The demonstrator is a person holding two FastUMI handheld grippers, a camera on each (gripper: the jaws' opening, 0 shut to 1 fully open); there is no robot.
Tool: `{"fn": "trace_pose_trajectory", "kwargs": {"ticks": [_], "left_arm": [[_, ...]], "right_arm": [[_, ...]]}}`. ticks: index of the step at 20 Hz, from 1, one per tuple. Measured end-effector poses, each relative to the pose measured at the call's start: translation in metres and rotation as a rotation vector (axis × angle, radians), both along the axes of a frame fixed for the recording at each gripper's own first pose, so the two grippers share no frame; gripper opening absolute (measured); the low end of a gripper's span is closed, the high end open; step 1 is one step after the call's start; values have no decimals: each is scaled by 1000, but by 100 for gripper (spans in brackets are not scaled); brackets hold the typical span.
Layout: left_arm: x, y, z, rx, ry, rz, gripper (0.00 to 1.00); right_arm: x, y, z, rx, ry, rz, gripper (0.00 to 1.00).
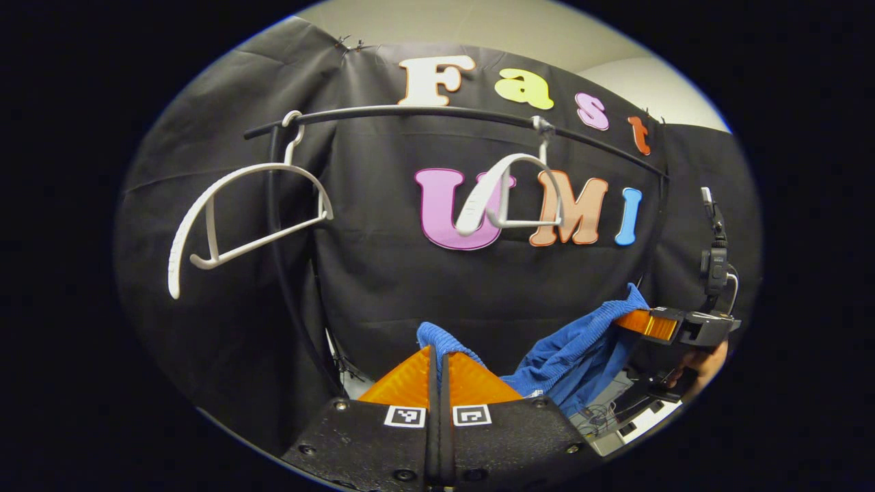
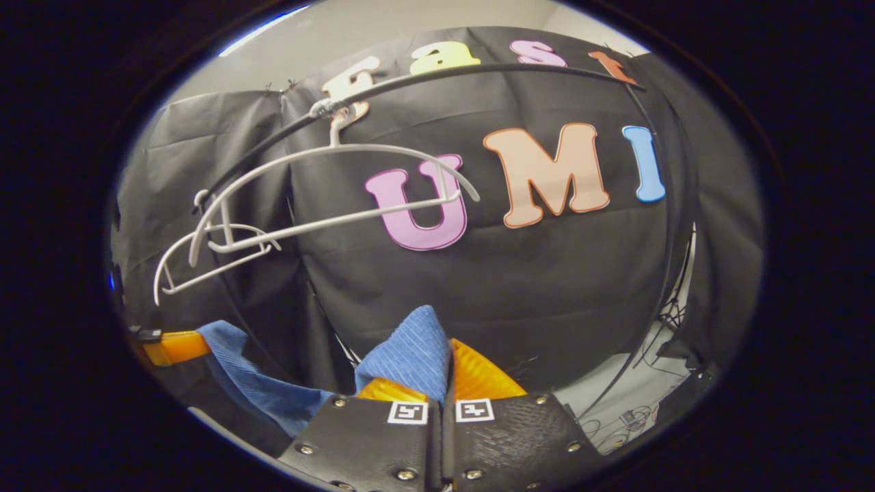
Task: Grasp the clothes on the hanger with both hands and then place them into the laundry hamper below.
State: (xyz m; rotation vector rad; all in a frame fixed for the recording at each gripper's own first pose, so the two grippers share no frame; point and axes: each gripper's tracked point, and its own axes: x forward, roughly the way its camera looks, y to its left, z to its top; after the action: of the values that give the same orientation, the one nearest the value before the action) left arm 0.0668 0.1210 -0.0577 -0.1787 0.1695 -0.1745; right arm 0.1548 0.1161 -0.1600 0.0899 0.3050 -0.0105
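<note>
Left claw (image 1: 441, 359) and right claw (image 2: 444, 355) both closed, level, fingers pressed together.

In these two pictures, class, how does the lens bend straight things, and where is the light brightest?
Left gripper view: the rail bows into an arc, the blue cloth stays sharp, the pale wall above is brightest. Right gripper view: the rail curves more steeply, hangers stretch sideways, and the edges darken.

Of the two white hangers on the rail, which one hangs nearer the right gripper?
The hanger at the rail's right part in the left gripper view; the other hanger hangs at its left end, farther from the right gripper.
</note>
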Motion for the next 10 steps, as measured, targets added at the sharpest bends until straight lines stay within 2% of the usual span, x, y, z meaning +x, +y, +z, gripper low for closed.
{"fn": "trace_pose_trajectory", "kwargs": {"ticks": [2,3,4,8,9,10], "left_arm": [[-6,-18,15,-1,-29,-25,1],[-10,-27,25,-13,-47,-38,0],[-13,-37,36,-22,-64,-54,0],[-21,-80,81,-39,-153,-119,2],[-22,-91,89,-46,-165,-138,1],[-24,-102,97,-55,-176,-157,0]], "right_arm": [[-11,4,17,6,-17,10,1],[-15,8,24,13,-24,14,5],[-17,10,31,19,-31,17,1],[-26,24,63,45,-58,55,1],[-28,27,69,54,-63,63,5],[-28,31,74,64,-69,70,1]]}}
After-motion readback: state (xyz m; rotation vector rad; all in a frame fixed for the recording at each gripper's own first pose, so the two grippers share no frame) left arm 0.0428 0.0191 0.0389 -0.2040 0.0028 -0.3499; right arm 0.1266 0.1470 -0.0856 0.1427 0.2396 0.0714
